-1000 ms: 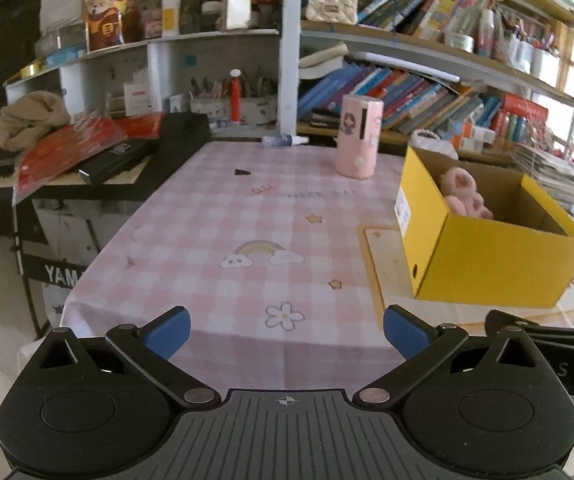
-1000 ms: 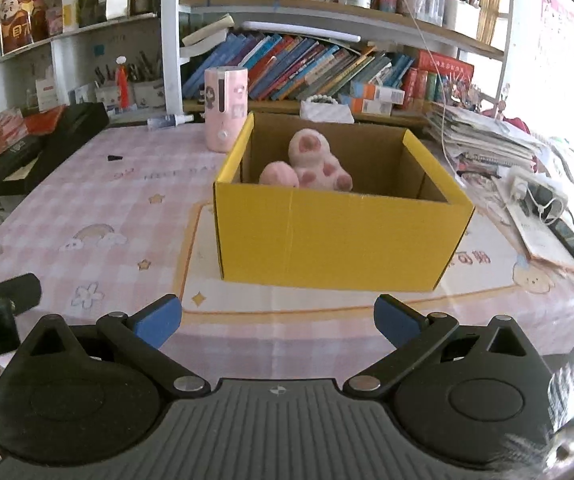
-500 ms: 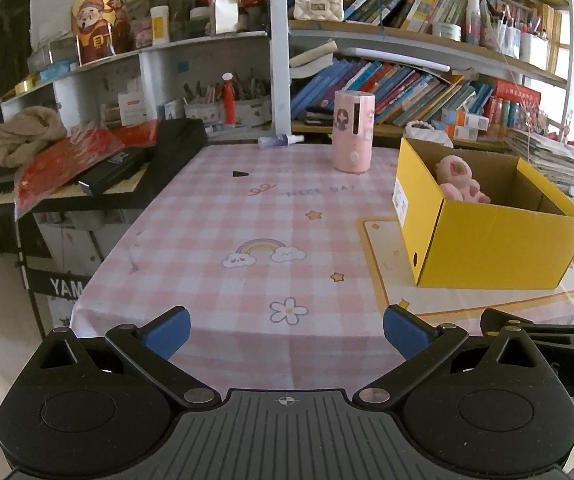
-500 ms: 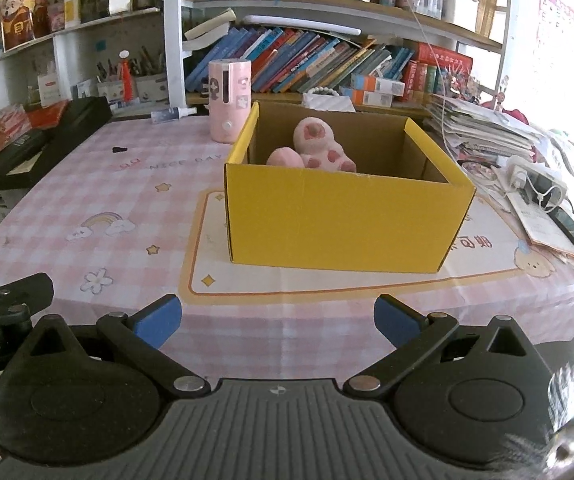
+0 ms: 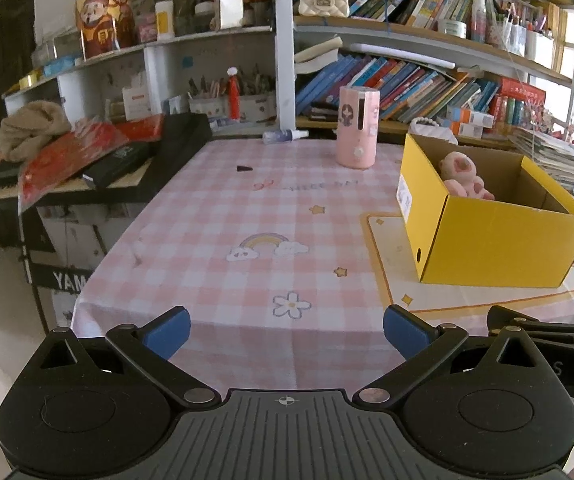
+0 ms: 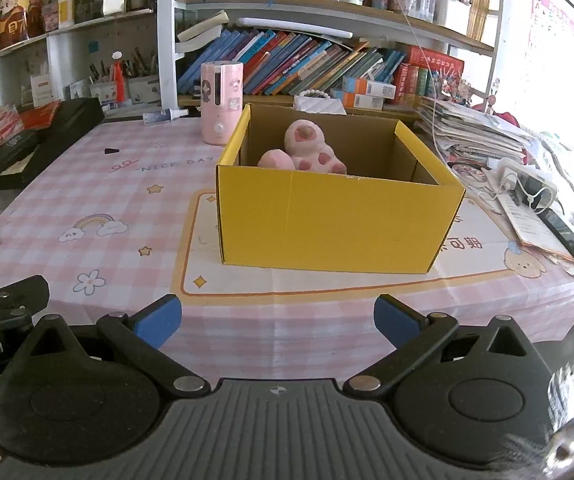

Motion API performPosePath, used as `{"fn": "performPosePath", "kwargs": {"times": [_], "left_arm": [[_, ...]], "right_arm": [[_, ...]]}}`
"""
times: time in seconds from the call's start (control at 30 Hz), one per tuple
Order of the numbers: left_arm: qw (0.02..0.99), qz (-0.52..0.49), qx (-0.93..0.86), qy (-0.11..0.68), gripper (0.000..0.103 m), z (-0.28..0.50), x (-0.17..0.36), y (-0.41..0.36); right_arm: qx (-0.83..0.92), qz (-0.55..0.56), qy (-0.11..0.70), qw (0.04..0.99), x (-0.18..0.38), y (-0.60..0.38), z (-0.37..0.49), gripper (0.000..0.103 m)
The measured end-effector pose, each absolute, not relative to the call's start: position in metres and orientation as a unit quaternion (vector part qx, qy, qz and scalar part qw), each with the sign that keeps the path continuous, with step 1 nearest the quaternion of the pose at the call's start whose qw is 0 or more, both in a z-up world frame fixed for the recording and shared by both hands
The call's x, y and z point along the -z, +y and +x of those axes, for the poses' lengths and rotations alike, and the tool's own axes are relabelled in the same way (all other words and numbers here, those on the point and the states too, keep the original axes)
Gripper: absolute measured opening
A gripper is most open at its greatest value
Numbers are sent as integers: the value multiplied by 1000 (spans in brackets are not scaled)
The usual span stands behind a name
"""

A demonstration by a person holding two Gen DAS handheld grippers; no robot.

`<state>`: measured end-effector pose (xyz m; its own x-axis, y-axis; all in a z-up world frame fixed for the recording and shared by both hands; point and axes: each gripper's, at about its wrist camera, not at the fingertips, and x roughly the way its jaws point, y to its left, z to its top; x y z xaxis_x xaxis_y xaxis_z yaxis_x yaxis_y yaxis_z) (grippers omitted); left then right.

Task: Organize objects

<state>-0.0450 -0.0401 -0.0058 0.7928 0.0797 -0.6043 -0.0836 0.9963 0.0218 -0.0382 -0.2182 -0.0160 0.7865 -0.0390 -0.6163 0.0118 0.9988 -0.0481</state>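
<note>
An open yellow cardboard box (image 6: pixel 335 220) (image 5: pixel 491 236) stands on a cream mat on the pink checked tablecloth (image 5: pixel 247 216). A pink plush toy (image 6: pixel 307 152) (image 5: pixel 463 178) lies inside it, toward its far left corner. Behind the box stands an upright pink cylinder (image 6: pixel 221 103) (image 5: pixel 357 126). My right gripper (image 6: pixel 277 322) is open and holds nothing, hovering just off the table's front edge before the box. My left gripper (image 5: pixel 286 334) is open too, left of the box at the front edge. The right gripper's fingers (image 5: pixel 543 326) show in the left wrist view.
A small spray bottle (image 5: pixel 285 135) and a tiny black piece (image 5: pixel 243 168) lie at the table's far side. A black keyboard with red packets (image 5: pixel 99 160) stands left. Bookshelves (image 6: pixel 327 60) run behind. Papers, a charger and a phone (image 6: pixel 527 192) pile up right of the box.
Both grippers have drawn back from the table and risen a little, so the box and tablecloth look smaller and farther. Both stayed open. The objects on the table have not moved.
</note>
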Motion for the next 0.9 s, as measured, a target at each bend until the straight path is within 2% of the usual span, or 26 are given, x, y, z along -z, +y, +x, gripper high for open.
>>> {"fn": "performPosePath", "kwargs": {"times": [0.9], "left_arm": [[948,1,-46,315,103,-48,3,-45]], "right_arm": [[27,-24,315,948,12,-219,-44,103]]}}
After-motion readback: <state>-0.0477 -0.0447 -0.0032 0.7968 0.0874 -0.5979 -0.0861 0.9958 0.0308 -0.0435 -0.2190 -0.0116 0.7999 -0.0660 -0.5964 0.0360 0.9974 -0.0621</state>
